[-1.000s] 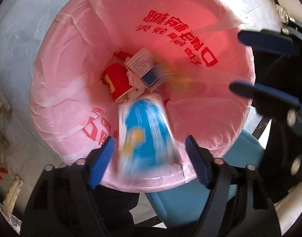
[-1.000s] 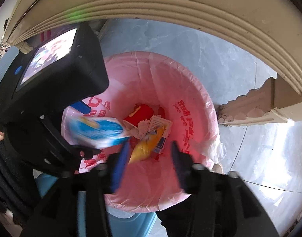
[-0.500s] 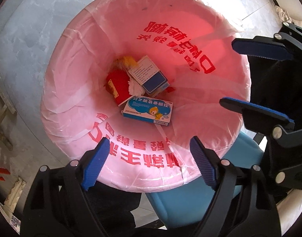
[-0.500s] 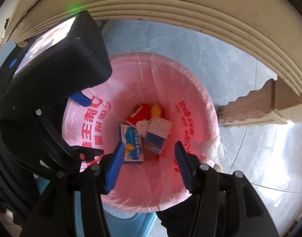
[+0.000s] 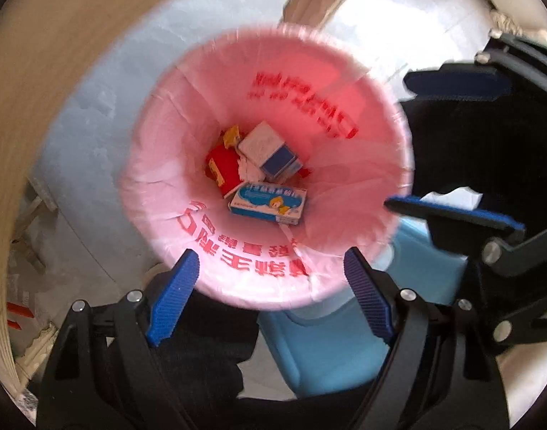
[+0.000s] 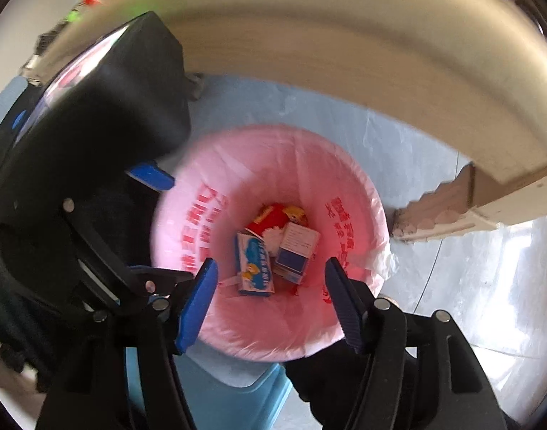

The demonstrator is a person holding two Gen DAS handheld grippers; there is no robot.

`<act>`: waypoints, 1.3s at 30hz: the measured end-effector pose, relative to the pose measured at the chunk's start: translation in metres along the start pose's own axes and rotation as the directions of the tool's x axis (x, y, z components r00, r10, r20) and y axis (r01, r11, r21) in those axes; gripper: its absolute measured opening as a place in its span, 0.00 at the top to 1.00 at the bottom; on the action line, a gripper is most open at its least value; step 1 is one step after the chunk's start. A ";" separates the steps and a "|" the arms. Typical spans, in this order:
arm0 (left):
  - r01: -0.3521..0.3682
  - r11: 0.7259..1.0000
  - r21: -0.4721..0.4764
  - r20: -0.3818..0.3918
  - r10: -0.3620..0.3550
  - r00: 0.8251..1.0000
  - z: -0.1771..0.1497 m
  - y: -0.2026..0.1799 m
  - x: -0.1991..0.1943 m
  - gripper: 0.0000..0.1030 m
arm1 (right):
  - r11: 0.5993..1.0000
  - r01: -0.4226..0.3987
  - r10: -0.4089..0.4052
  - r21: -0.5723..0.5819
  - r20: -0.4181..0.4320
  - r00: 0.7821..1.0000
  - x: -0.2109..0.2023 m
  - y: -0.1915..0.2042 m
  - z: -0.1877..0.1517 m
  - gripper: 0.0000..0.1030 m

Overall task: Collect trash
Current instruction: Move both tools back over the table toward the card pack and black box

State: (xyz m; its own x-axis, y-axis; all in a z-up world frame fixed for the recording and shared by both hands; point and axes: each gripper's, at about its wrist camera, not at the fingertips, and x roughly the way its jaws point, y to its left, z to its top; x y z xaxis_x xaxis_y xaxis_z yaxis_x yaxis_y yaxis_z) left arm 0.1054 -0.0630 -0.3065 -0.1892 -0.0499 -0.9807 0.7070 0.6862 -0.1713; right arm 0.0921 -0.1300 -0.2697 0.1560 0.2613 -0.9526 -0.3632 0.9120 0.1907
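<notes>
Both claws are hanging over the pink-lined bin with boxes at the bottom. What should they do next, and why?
Probably lift both away from the bin and go look for more trash. The left gripper is open with nothing between its fingers; the right gripper has just been opening and is empty too. The blue box, the white box and the red carton already lie inside.

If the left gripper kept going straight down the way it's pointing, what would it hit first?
Probably the left gripper, open and empty, would first meet the near rim of the pink plastic bin liner, or just clear it and land near the light blue cartoon-printed cardboard box at the bottom. Depth is unclear.
</notes>
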 end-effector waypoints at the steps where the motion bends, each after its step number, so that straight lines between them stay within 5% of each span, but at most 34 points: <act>1: -0.006 1.000 0.000 0.050 0.006 0.999 -0.009 -0.004 -0.020 0.22 | 1.000 -0.011 0.011 -0.007 0.018 1.000 -0.012 0.004 -0.001 0.32; 4: -0.024 1.000 0.017 0.159 0.021 0.987 -0.029 -0.013 -0.068 0.22 | 0.998 -0.025 0.030 -0.053 0.103 0.994 -0.062 0.017 0.002 0.23; 7: -0.142 0.989 0.048 0.271 0.124 0.955 -0.050 -0.018 -0.135 0.21 | 0.994 0.000 0.019 -0.105 0.177 0.984 -0.111 0.027 0.013 0.13; 11: -0.255 0.964 0.079 0.270 0.226 0.936 -0.062 -0.012 -0.206 0.13 | 0.989 -0.030 0.065 -0.144 0.244 0.968 -0.179 0.026 0.046 0.09; 15: -0.389 0.916 0.094 0.313 0.344 0.885 -0.068 0.000 -0.273 0.08 | 0.985 -0.040 0.087 -0.166 0.283 0.955 -0.230 0.026 0.081 0.07; 25: -0.385 0.893 0.235 0.304 0.309 0.901 -0.060 0.021 -0.336 0.08 | 0.966 0.036 0.039 -0.255 0.282 0.959 -0.292 0.032 0.166 0.07; 39: -0.295 0.902 0.316 0.248 0.222 0.943 -0.021 0.065 -0.307 0.08 | 0.954 0.042 0.015 -0.298 0.186 0.982 -0.249 0.023 0.240 0.07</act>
State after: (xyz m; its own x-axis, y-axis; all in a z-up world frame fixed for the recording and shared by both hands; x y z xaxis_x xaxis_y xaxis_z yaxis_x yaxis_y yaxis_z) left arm 0.1955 0.0119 -0.0146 0.1471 -0.0747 -0.9863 0.9085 0.4046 0.1049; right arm 0.2656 -0.0983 0.0286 0.3189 0.3295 -0.8887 -0.6135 0.7864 0.0714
